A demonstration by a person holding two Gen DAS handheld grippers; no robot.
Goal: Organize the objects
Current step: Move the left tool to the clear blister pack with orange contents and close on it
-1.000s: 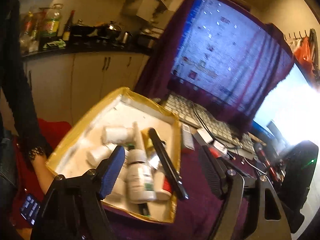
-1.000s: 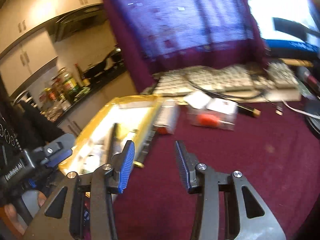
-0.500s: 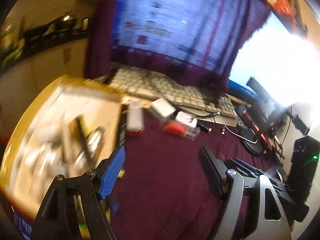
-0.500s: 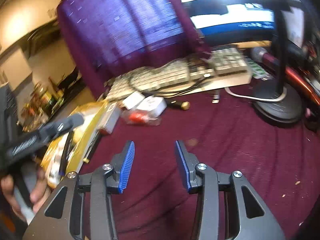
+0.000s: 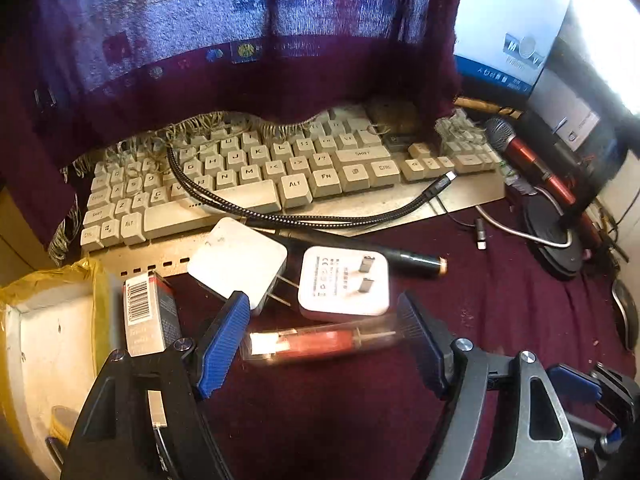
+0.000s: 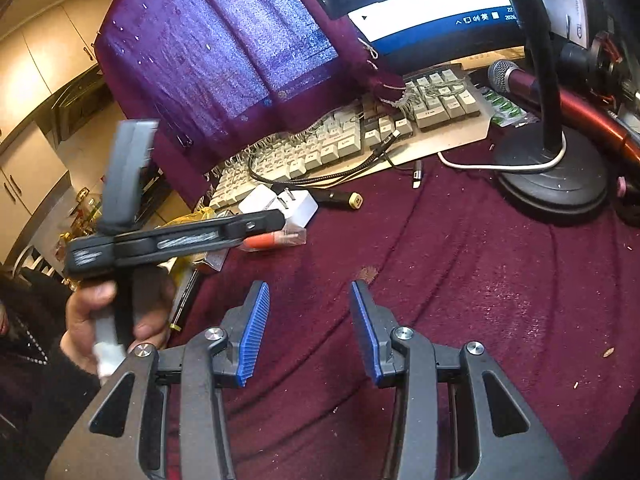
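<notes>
1 clear tube (image 5: 320, 342) between open left hand-held gripper (image 5: 316, 344) pads, untouched

black tool (image 6: 306, 332), ribbed blue pads (image 6: 252, 332), silver screws, dark sleeve (image 6: 36, 380).

Home desk: keyboard (image 5: 256, 176), monitor (image 5: 508, 20), kitchen cabinets (image 6: 24, 148) behind.

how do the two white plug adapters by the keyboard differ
The left adapter lies with a plain white face up and its two prongs poking out sideways toward the other; the right adapter lies prong face up, showing printed text and two short metal blades. The left adapter rests partly against the keyboard edge, while the right adapter sits fully on the maroon cloth. Both are white, squarish with rounded corners, and unplugged.
</notes>
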